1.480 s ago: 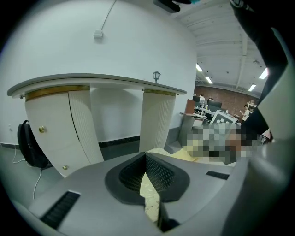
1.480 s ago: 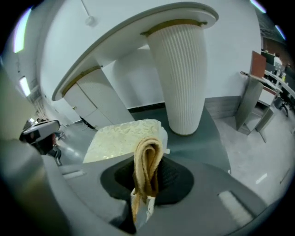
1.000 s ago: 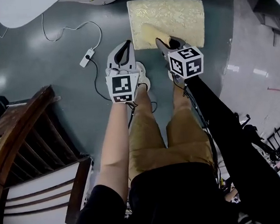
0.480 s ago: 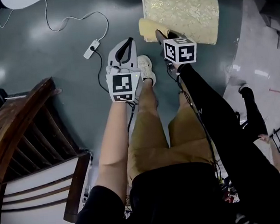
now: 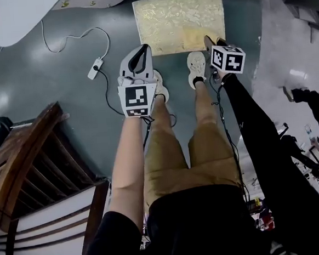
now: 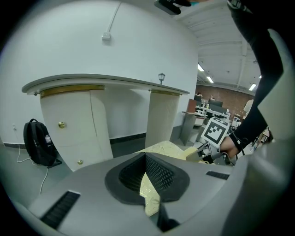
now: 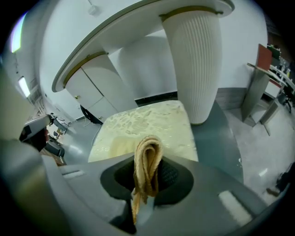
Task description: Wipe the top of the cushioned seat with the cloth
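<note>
Right below you, your legs stand on the grey floor, with a wooden chair (image 5: 24, 157) near your left side. Your shoes (image 5: 196, 69) point at the cushioned seat (image 5: 178, 15), and their toes are just short of its near edge.

Your left gripper (image 5: 143, 48) hangs over the floor by your left foot, near the seat's near left corner and not touching it. Its jaws are drawn together to a thin slit with nothing between them, and through the slit its own view shows only a sliver of the pale yellow seat.

Your right gripper (image 5: 213, 41) is at the seat's near right corner. Its jaws are clamped on the cloth (image 7: 146, 161), a tan folded bundle that stands upright between the pads, with a loose end trailing down below them. In the right gripper view the patterned seat top spreads out just beyond the cloth. You cannot tell from any view whether the cloth is touching it.

Left of the seat, a power strip (image 5: 94, 68) lies on the floor with its cable looping away. Farther on, a white ribbed pedestal (image 7: 196, 60) stands behind the seat's far corner under a curved tabletop. A cream cabinet (image 6: 73, 124) stands beyond, with a black backpack (image 6: 41, 143) on the floor beside it.
</note>
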The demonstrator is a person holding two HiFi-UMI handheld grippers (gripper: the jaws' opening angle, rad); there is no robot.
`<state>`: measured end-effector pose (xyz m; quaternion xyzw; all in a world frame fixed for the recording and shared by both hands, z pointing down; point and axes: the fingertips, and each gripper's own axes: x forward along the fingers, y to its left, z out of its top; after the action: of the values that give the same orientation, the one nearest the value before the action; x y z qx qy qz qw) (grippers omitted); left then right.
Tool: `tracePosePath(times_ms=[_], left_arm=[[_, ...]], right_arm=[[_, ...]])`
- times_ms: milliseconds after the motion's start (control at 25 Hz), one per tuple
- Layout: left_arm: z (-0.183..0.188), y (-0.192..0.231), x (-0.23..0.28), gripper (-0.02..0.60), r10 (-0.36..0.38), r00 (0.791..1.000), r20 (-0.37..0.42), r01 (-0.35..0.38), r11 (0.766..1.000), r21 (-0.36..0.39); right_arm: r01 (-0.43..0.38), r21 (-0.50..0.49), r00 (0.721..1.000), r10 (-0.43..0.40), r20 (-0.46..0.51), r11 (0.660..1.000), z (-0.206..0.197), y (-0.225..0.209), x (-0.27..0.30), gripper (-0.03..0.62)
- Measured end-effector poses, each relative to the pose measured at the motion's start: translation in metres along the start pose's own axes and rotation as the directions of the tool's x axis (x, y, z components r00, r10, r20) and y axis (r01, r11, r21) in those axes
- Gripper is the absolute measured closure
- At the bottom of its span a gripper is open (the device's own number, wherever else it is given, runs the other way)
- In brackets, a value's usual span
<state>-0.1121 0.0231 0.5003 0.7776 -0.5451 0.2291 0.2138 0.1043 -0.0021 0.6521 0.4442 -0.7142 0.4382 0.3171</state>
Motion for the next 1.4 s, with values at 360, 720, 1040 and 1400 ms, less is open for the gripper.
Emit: tracePosePath(times_ms=[360, 720, 1040, 1400], left_arm=[[0.032, -0.066, 0.049, 0.577, -0.021, 1.0, 0.011, 0.021, 1.0, -0.002], [0.042, -0.093, 0.071, 0.577, -0.038, 0.999, 0.029, 0.038, 0.999, -0.006], [0.018, -0.059, 0.026, 0.577, -0.017, 0.999, 0.028, 0.018, 1.0, -0.012], [-0.027, 0.042, -0.053, 0.577, 0.091, 0.996, 0.004, -0.09, 0.996, -0.02]], right_arm=[[0.088, 0.047, 0.996, -0.089, 0.021, 0.995, 0.018, -0.116, -0.038, 0.537], [0.137, 0.006, 0.99, -0.137, 0.028, 0.991, 0.021, -0.146, -0.051, 0.537], [-0.023, -0.09, 0.991, 0.035, 0.131, 0.996, 0.031, -0.042, -0.073, 0.537], [-0.324, -0.25, 0.939, 0.343, 0.035, 0.912, -0.006, 0.188, -0.023, 0.537]])
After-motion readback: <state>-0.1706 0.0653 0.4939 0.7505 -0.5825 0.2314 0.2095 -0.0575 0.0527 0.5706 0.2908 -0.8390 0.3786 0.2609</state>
